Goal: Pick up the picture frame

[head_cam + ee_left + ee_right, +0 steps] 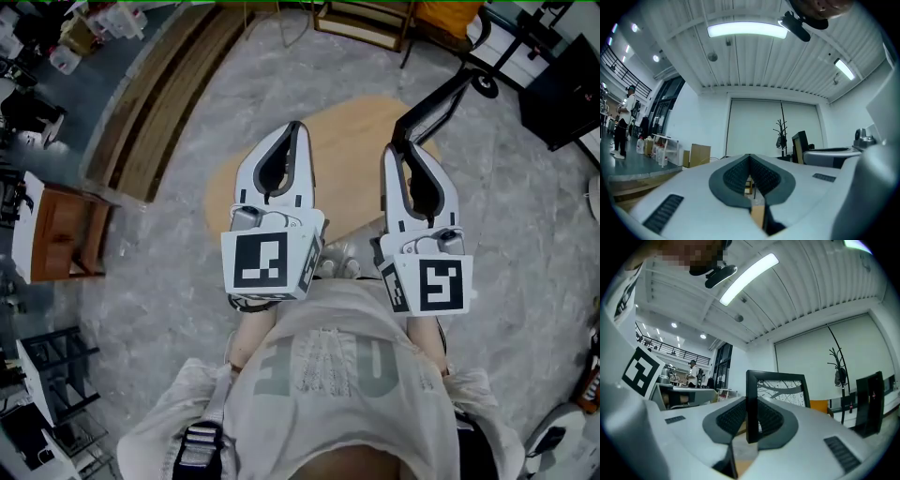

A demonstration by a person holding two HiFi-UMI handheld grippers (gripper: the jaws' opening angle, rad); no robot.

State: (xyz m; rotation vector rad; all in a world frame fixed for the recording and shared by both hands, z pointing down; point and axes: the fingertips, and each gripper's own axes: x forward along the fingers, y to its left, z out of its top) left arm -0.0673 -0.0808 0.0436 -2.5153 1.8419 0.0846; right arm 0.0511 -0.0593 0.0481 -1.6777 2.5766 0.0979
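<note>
The picture frame (437, 97) has a black border and a white print of dark branches (782, 386). My right gripper (398, 141) is shut on its left edge and holds it upright in the air, above the round wooden table (349, 141). In the right gripper view the frame's black bar stands between the jaws of the right gripper (751, 399). My left gripper (298, 127) hangs level beside it, to the left. Its jaws meet at the tips with nothing between them, as the left gripper view (749, 159) also shows.
Long wooden planks (159, 103) lie on the floor at the left, with a small wooden cabinet (56, 234) nearer. A coat stand (780, 135), cardboard boxes (700, 154) and a standing person (623, 123) are far off across the room. Grey stone floor surrounds the table.
</note>
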